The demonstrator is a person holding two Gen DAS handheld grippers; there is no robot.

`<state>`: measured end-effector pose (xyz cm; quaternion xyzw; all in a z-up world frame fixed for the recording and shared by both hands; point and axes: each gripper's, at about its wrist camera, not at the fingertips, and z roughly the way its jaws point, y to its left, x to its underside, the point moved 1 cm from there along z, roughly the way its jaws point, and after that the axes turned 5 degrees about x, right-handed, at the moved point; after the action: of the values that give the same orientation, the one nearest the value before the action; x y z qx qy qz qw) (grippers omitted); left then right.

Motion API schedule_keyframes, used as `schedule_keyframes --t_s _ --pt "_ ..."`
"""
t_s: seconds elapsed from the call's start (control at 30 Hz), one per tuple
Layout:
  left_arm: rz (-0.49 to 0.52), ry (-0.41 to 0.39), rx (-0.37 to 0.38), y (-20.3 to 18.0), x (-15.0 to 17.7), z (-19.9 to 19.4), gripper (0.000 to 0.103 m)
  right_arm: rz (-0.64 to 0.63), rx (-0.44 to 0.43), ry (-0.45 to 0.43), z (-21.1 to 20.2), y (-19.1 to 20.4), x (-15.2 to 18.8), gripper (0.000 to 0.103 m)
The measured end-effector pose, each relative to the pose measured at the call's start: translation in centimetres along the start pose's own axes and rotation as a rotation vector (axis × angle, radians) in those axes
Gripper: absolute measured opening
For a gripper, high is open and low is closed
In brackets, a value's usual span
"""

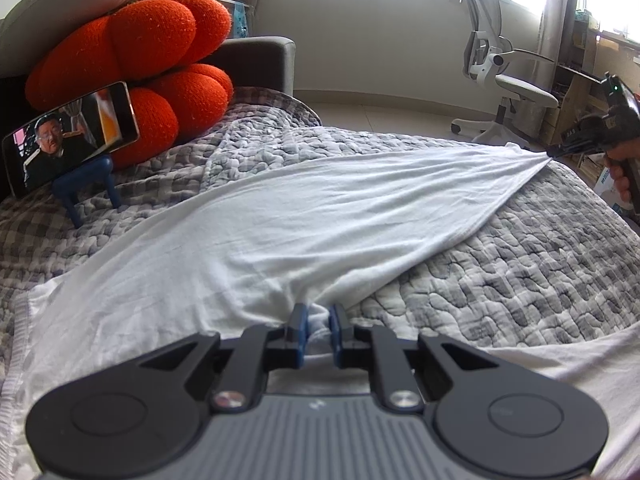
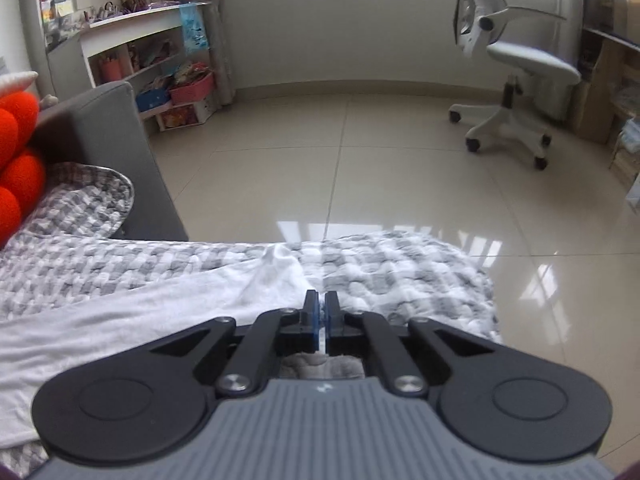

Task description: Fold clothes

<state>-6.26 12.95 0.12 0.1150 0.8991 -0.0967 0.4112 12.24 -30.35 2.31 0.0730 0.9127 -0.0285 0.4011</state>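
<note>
A white garment (image 1: 304, 216) lies stretched across a grey checked quilt (image 1: 500, 280) on a bed, pulled taut between two hand-held tongs; the left tongs (image 1: 318, 322) are clamped on a bunch of the cloth at the near edge, while the right tongs (image 1: 554, 153), seen at the far right with fingers (image 1: 618, 184) on the handle, pinch a corner of the same garment, their jaws all but closed on the thin cloth (image 2: 280, 280). The risks from here look plain: the right-hand pinch takes only the very tip of the fabric, so a firmer pull could slip it free and drop the fold; the left grip holds a crumpled wad, which may carry creases into the fold; the garment's right end sits close to the bed's edge, above the tiled floor (image 2: 380, 160), and a release there could let it slide off; a phone (image 1: 72, 136) propped on a blue stand (image 1: 86, 188) by the orange cushion (image 1: 132, 72) at far left stands near the cloth and could be knocked over by a sweeping fold.
</note>
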Motion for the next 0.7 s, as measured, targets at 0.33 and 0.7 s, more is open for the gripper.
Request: schedule_keyframes --t_s 0.33,0.7 --pt "-0.014 0.006 0.031 0.4 -0.1 -0.5 0.015 -0.009 0.083 -0.028 0.0 0.5 0.2 0.001" --pt "-0.041 -0.027 0.035 2.3 -0.3 -3.7 0.038 -0.064 0.116 -0.009 -1.4 2.5 -0.4 0.016"
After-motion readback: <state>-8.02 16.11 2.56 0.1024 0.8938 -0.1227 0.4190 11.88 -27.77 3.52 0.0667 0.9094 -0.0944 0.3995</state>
